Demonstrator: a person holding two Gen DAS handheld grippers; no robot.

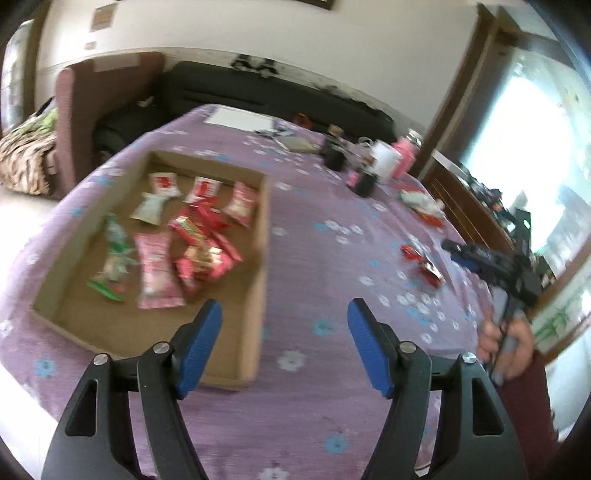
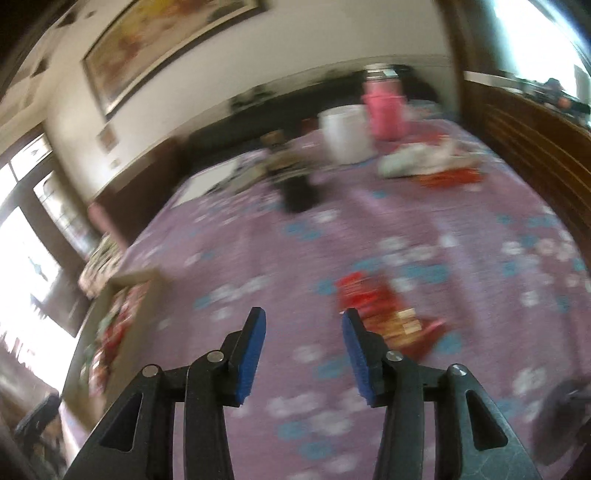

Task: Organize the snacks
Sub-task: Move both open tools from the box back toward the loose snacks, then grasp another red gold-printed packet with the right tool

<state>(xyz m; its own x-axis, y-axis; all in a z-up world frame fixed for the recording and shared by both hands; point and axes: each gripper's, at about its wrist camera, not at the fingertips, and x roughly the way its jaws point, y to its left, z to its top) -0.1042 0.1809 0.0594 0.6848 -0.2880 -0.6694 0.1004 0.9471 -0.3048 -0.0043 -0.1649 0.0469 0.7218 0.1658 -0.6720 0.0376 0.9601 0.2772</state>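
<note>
we go for the loose red snacks (image 2: 384, 314)

both claws released — right gripper (image 2: 303, 325) lines up on them, left gripper (image 1: 285, 314) waits by the cardboard tray (image 1: 258, 258).

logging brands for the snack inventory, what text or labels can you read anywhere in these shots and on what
None can be read.
Snack packets in the cardboard box: red and pink printing, too blurred to read.
Red packets on the tablecloth: print smeared by motion blur.
Pink bottle and white cup: no legible label.
Framed picture and wall notices: too blurred to read.
</note>
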